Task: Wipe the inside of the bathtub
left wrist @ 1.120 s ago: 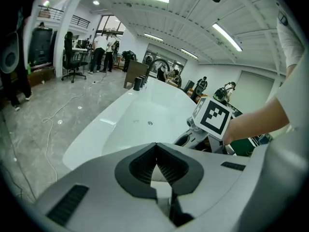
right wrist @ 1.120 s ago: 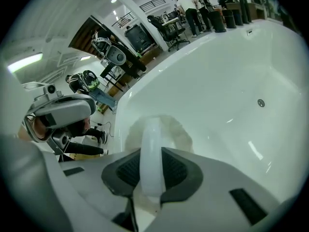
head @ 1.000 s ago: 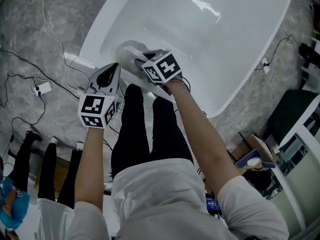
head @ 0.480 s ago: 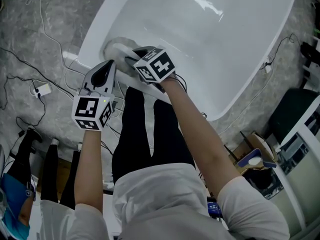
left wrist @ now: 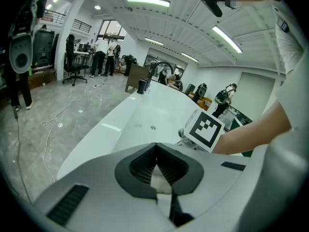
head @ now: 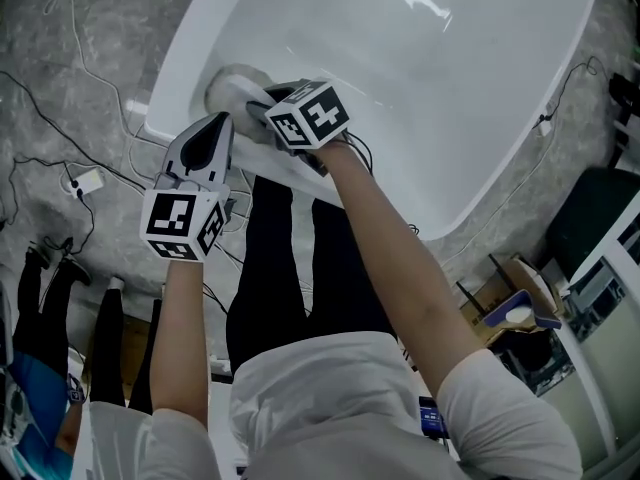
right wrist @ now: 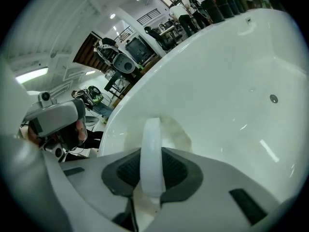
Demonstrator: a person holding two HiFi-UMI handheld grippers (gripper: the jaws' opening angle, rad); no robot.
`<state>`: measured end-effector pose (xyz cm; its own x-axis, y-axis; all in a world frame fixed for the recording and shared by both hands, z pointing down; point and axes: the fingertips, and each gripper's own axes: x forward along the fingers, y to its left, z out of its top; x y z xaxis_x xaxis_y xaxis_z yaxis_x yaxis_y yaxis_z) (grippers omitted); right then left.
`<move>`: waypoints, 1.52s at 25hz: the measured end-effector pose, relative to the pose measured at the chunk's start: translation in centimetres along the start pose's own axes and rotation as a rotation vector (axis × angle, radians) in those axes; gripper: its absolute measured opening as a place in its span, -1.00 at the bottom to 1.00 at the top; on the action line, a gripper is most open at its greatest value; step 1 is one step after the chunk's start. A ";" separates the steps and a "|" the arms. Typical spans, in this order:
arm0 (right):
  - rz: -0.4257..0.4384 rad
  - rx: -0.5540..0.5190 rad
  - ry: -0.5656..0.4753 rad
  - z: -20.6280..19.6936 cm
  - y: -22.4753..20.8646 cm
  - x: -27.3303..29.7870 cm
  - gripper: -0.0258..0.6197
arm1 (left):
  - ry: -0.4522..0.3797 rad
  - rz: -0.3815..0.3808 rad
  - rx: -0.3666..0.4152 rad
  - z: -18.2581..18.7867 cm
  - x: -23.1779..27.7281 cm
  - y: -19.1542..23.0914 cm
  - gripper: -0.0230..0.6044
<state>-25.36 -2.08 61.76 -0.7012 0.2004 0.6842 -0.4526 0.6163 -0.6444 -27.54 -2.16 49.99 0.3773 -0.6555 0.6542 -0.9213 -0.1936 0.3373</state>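
A white bathtub (head: 186, 40) fills the top of the head view. My right gripper (head: 262, 108) reaches over its near rim and is shut on the white arched handle (right wrist: 151, 149) of a pale round scrubbing pad (head: 224, 88). The pad (right wrist: 174, 132) presses on the tub's inner wall (right wrist: 231, 76) at the tub's near left end. My left gripper (head: 220, 122) hovers at the rim just left of the right one, jaws shut with nothing between them (left wrist: 155, 148). From the left gripper view I see the tub (left wrist: 140, 117) and the right gripper's marker cube (left wrist: 207, 129).
Cables run over the grey stone floor (head: 70, 88), with a white plug block (head: 85, 179) at left. A second person's legs (head: 45, 298) stand at far left. A cardboard box (head: 510, 298) and dark equipment stand at right. A faucet (left wrist: 161, 67) rises at the tub's far end.
The right gripper has slid the pad along the tub wall toward the tub's left end. The left gripper has shifted slightly left with it and stays shut.
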 end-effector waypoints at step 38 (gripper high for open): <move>-0.138 0.211 0.036 -9.5 -9.4 -4.0 -0.63 | 0.024 -0.093 0.053 -2.6 3.8 -7.5 -0.89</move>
<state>-13.08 -1.41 68.37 -0.6062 0.1549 0.7801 -0.6503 0.4682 -0.5983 -18.99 -1.32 51.67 0.4633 -0.6150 0.6381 -0.8855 -0.2918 0.3617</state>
